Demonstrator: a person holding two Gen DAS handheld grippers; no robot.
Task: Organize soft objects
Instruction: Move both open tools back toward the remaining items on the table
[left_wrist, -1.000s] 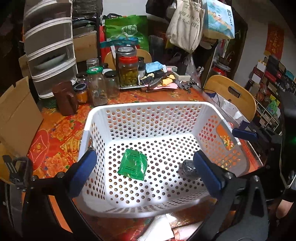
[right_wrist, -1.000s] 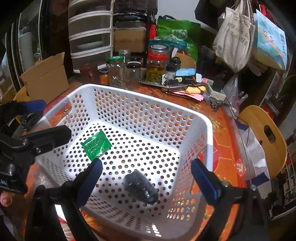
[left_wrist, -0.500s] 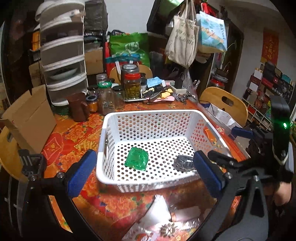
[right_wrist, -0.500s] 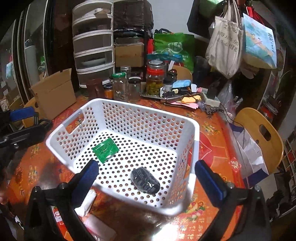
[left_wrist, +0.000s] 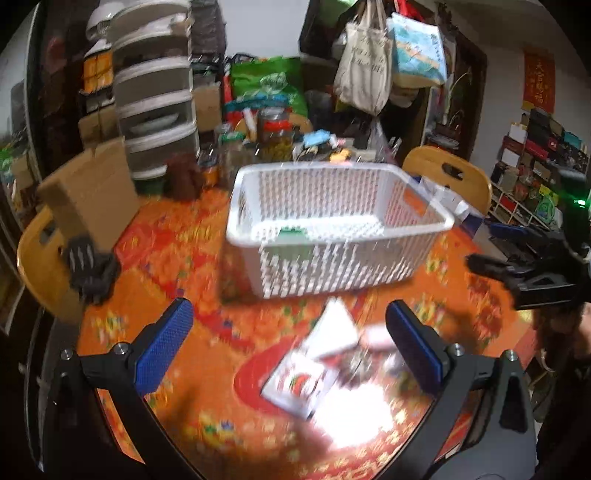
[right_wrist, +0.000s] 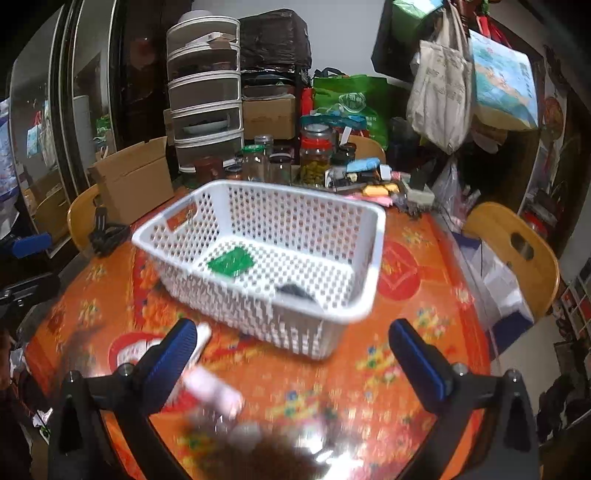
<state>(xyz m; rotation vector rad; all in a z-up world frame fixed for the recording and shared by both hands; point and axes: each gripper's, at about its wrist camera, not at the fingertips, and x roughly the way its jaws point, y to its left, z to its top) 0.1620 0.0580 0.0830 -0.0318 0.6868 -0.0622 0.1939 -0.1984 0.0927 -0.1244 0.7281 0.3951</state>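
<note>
A white perforated basket (left_wrist: 424, 216) (right_wrist: 369, 258) stands on the red floral table. Inside it lie a green packet (right_wrist: 231, 261) (left_wrist: 291, 232) and a dark soft object (right_wrist: 295, 291). Several pale packets lie blurred on the table in front of the basket: a white pouch with a red print (left_wrist: 301, 380) and a pinkish pack (right_wrist: 212, 384). My left gripper (left_wrist: 288, 350) is open and empty above those packets. My right gripper (right_wrist: 291, 354) is open and empty, in front of the basket's near wall. The right gripper also shows at the right edge of the left wrist view (left_wrist: 524, 266).
Glass jars (right_wrist: 314, 158), a brown pitcher (left_wrist: 184, 177) and small clutter stand behind the basket. A cardboard box (left_wrist: 88, 192) and a black clamp (left_wrist: 90, 266) sit at the left. Wooden chairs (right_wrist: 517, 243) ring the table. A drawer tower (right_wrist: 205, 107) stands at the back.
Both grippers have pulled back and up from the basket toward the table's near side. The loose packets on the table have come into view. Both views are motion-blurred.
</note>
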